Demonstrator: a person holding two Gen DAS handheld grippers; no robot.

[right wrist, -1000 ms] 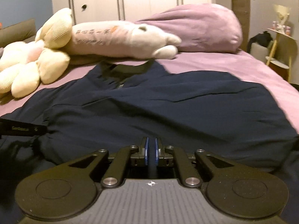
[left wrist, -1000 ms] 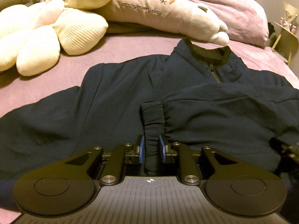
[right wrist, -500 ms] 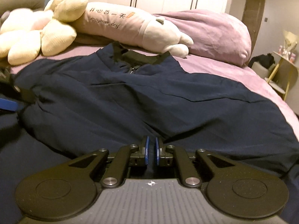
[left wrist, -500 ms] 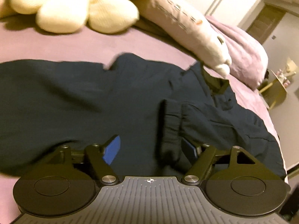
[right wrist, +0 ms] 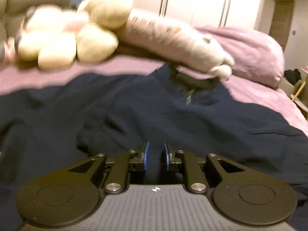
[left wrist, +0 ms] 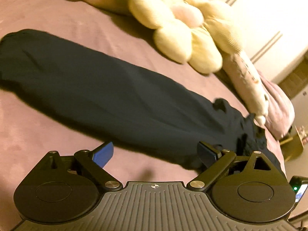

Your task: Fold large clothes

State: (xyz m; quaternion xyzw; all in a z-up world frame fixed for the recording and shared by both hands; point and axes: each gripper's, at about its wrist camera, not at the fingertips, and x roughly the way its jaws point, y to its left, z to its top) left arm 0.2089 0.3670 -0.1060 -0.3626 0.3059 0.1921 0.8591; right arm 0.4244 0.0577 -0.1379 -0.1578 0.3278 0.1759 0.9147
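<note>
A dark navy jacket (right wrist: 173,115) lies spread on the purple bed, collar (right wrist: 194,80) toward the pillows. In the left wrist view one long sleeve (left wrist: 92,84) stretches out to the left across the bedsheet. My left gripper (left wrist: 156,154) is wide open and empty, just above the sleeve's near edge. My right gripper (right wrist: 156,156) is partly open with dark fabric showing between its blue pads, low over the jacket's body.
A cream flower-shaped plush (left wrist: 184,32) and a long pink plush pillow (right wrist: 173,38) lie at the head of the bed. A purple pillow (right wrist: 256,53) is at the right. The purple bedsheet (left wrist: 48,130) shows around the sleeve. White wardrobe doors (right wrist: 202,2) stand behind.
My left gripper let go of the sleeve cuff, opened wide and swung left toward the outstretched sleeve. My right gripper's jaws went from shut to partly open and turned left.
</note>
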